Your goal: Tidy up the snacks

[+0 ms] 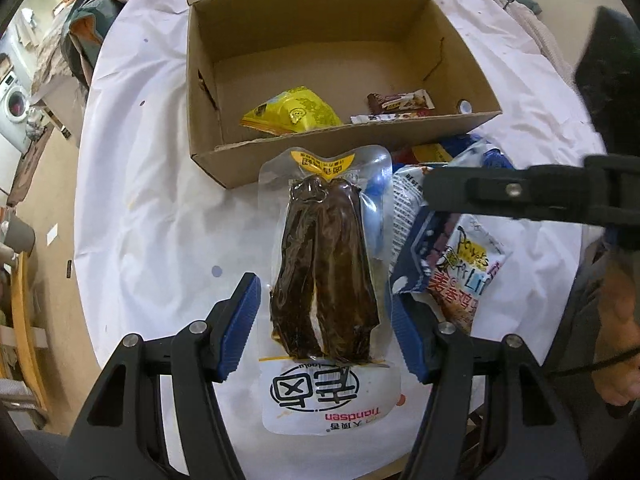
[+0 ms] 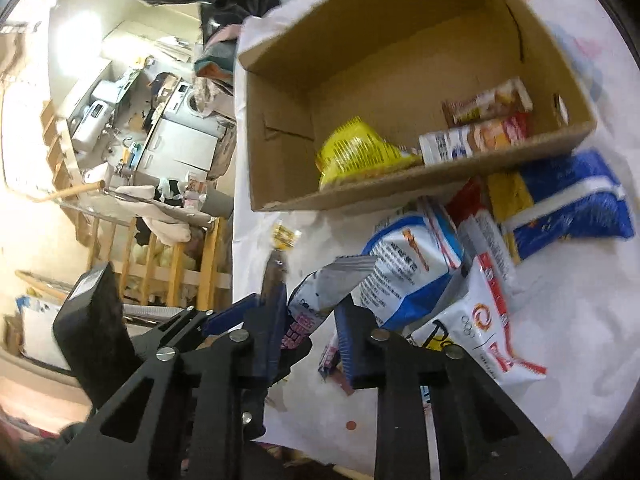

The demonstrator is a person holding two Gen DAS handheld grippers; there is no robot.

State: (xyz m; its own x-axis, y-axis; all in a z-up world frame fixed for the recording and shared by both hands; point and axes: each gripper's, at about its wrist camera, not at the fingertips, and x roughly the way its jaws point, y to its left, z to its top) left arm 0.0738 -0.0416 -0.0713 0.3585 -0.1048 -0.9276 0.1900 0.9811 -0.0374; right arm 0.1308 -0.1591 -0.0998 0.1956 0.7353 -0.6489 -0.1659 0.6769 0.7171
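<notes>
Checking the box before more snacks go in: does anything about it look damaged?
Yes. The cardboard box has a split in its right inner wall and a ragged, torn near rim. Nothing looks spilled.

A lived-in home: a front-loading washing machine [image 1: 15, 101] stands at nine o'clock of the cloth-covered desk [image 1: 152, 168], with heaped laundry [image 2: 160, 212], a wooden railing [image 2: 176, 264] and cluttered household appliances [image 2: 180, 140] beyond.

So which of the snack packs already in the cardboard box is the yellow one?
The crinkly yellow pouch by the near wall's left half; the two beside it are slim brown-and-white bars.
</notes>
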